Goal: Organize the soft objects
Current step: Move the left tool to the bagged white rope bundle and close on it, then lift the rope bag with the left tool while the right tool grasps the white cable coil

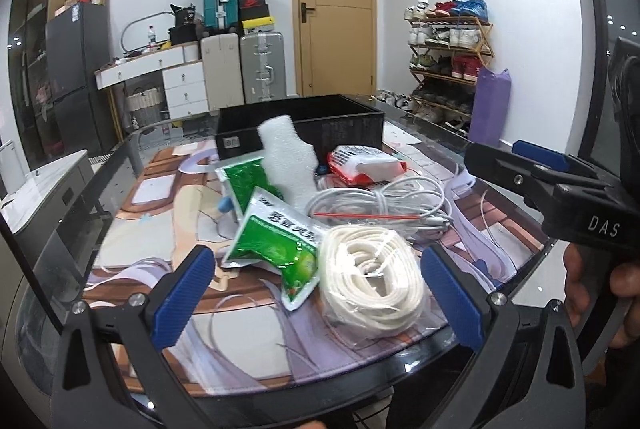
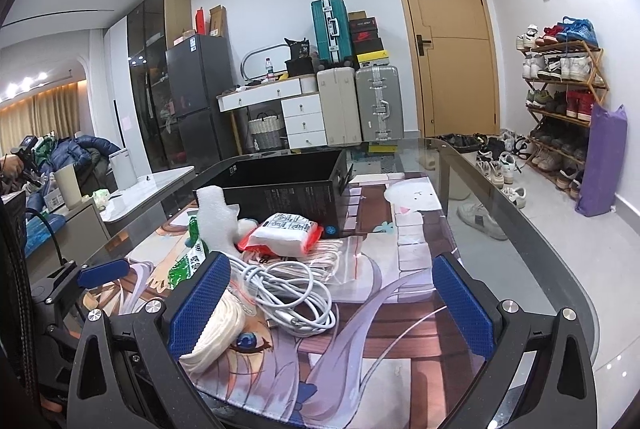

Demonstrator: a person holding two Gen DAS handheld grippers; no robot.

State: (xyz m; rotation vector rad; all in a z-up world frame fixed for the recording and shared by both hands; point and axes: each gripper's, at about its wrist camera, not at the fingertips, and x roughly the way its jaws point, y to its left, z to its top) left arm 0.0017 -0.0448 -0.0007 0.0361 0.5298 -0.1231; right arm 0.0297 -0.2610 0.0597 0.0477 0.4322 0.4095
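Observation:
A pile lies on the printed mat (image 1: 160, 237): a bagged coil of cream rope (image 1: 370, 277), two green sachets (image 1: 276, 241), a white foam piece (image 1: 286, 157), a tangled white cable (image 1: 380, 205) and a red-and-white pack (image 1: 362, 163). Behind them stands an open black box (image 1: 300, 123). My left gripper (image 1: 318, 293) hovers open just in front of the rope coil and the near sachet. My right gripper (image 2: 330, 303) is open too, with the white cable (image 2: 288, 289) and the rope coil (image 2: 220, 325) between its fingers; the foam (image 2: 214, 219), red pack (image 2: 282, 231) and box (image 2: 288, 189) lie beyond.
The glass table edge (image 2: 520, 213) curves along the right, with shoes on the floor and a shoe rack (image 2: 560, 101) past it. Suitcases (image 1: 240, 69), a white desk and a wooden door (image 1: 334, 9) line the far wall. The right gripper's body (image 1: 560, 189) shows at the left wrist view's right side.

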